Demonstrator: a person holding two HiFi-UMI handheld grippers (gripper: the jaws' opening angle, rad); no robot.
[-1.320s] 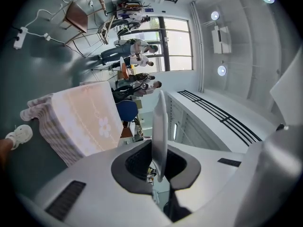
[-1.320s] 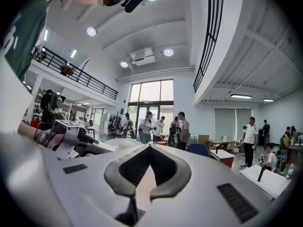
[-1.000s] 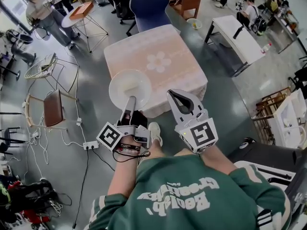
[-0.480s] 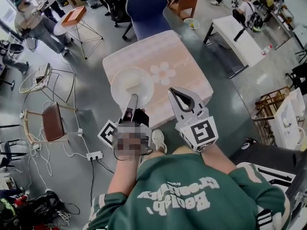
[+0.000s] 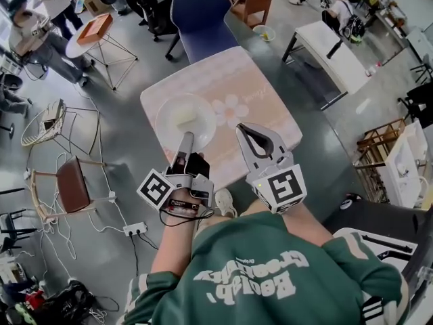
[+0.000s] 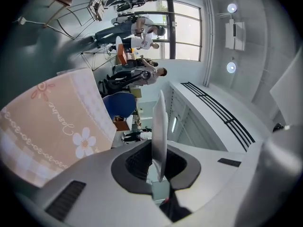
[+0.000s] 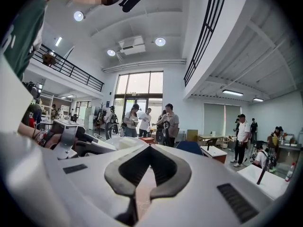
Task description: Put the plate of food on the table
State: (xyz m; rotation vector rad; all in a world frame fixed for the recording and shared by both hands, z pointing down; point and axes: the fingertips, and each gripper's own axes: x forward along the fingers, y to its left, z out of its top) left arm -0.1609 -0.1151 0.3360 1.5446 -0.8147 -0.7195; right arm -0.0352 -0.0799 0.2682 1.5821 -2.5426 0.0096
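Note:
My left gripper [image 5: 186, 139] is shut on the near rim of a white plate [image 5: 185, 119] that carries a pale piece of food [image 5: 184, 116]. The plate hangs over the near-left part of the pink cloth-covered table [image 5: 260, 90]. In the left gripper view the plate [image 6: 159, 126] shows edge-on, pinched between the jaws, with the table [image 6: 52, 122] at the left. My right gripper [image 5: 254, 131] is shut with nothing in it, over the table's near edge to the right of the plate. The right gripper view shows its jaws [image 7: 148, 149] closed tip to tip.
A blue chair [image 5: 199, 9] stands at the table's far side. A white table [image 5: 331, 53] is at the right, a small stand with an orange tray [image 5: 95, 32] at the far left. A brown chair [image 5: 71, 185], wire chairs and a power strip [image 5: 135, 229] with cables lie left. People stand farther back.
The left gripper has carried the plate from the table's near-left edge to farther over the tabletop. The right gripper has come along beside it, still shut.

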